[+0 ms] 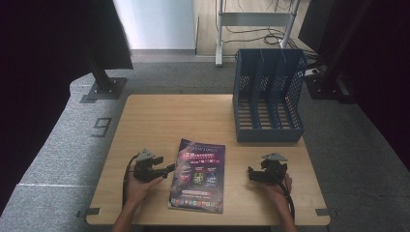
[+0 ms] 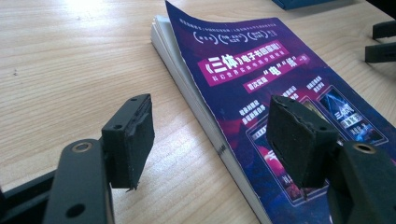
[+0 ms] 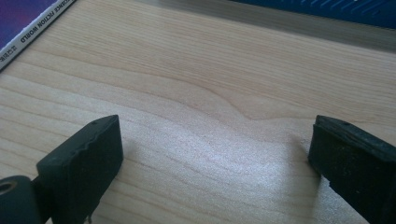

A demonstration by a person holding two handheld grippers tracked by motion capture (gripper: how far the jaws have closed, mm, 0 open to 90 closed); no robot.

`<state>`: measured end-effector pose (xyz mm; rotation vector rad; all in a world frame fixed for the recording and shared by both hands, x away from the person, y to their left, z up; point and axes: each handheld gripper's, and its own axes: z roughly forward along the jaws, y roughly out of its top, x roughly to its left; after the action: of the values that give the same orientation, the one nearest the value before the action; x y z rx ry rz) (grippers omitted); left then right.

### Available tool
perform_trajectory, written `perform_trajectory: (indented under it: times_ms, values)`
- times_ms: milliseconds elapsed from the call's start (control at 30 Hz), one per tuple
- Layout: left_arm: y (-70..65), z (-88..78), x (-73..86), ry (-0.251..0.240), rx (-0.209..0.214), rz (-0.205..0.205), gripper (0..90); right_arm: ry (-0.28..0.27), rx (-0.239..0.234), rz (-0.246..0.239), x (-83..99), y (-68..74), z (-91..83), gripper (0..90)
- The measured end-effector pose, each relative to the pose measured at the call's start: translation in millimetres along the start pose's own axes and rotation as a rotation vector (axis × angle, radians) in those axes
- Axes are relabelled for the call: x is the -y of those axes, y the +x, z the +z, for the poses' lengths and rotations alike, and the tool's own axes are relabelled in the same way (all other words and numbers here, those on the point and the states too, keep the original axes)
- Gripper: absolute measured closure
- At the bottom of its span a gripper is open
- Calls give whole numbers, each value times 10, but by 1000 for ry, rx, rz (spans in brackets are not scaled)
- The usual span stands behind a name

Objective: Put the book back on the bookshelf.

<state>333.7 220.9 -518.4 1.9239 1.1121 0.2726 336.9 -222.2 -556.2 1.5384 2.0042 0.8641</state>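
Your left gripper (image 1: 170, 168) rests on the pale wooden worktop (image 1: 159, 116) with its jaws spread — nothing between them — just left of the flat purple-covered paperback book (image 1: 199, 176), near the worktop's near edge. Your right gripper (image 1: 251, 174), jaws likewise spread over bare wood, sits right of the book, nearer than the blue slotted plastic file rack (image 1: 268, 96).

Tool (image 2: 212, 140) open, straddling magazine (image 2: 280, 79) edge, seemingly not touching.
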Motion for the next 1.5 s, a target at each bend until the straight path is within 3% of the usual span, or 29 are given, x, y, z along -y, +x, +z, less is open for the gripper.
perform_trajectory:
  times_ms: [233,533,733,867,1500]
  values:
    - [-10,-32,44,4,-5,-4,324,1,20,23,3,28,-5,29]
    - [-70,-88,62,-14,-6,17,322,-9,21,2,-62,140,25,108]
    - [-53,-71,49,-11,-7,10,322,-39,-12,-26,-78,211,13,124]
    - [-40,-106,32,-31,4,2,323,-91,-91,8,-111,284,-73,128]
    - [-3,-89,10,-35,10,-7,325,-149,-202,-5,-290,644,-107,162]
